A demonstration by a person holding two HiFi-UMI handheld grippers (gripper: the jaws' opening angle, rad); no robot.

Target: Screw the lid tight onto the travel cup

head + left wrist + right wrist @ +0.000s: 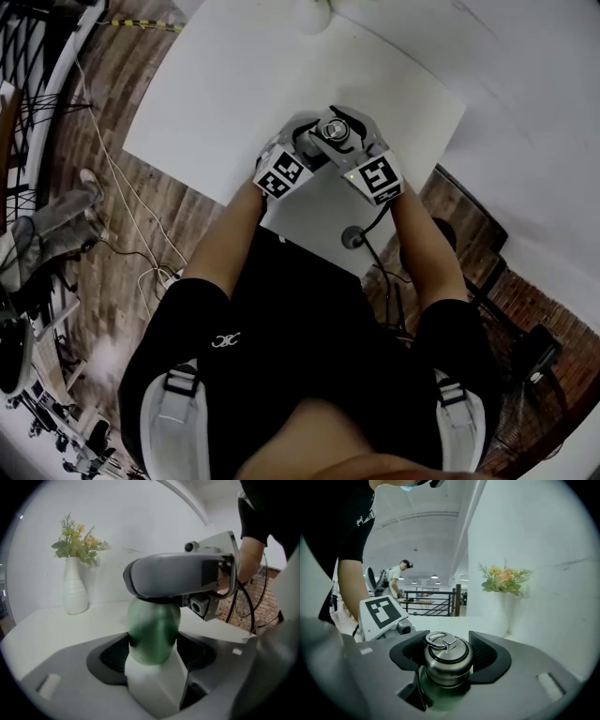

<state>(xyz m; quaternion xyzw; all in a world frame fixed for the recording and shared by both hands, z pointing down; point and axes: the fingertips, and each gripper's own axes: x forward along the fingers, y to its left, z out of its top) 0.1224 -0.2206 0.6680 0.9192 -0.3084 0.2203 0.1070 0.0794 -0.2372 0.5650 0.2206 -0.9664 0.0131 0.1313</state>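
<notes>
The green travel cup [153, 630] stands upright on the white table [234, 94], and my left gripper [153, 654] is shut on its body from the side. On top sits the steel lid [446, 660] with a ring handle [439, 639]. My right gripper [447, 653] has both black pads against the sides of that lid. In the left gripper view the right gripper's grey body [178, 573] covers the cup's top, so the lid is hidden there. From the head view both grippers meet at the lid [336, 131] near the table's front edge, the left gripper [314, 148] beside the right gripper [351, 136].
A white vase with flowers [75, 590] stands at the far side of the table against the wall. A round grey fitting with a cable [354, 236] sits at the table's near edge. Another person [396, 581] stands far off by a railing. Cables lie on the brick floor.
</notes>
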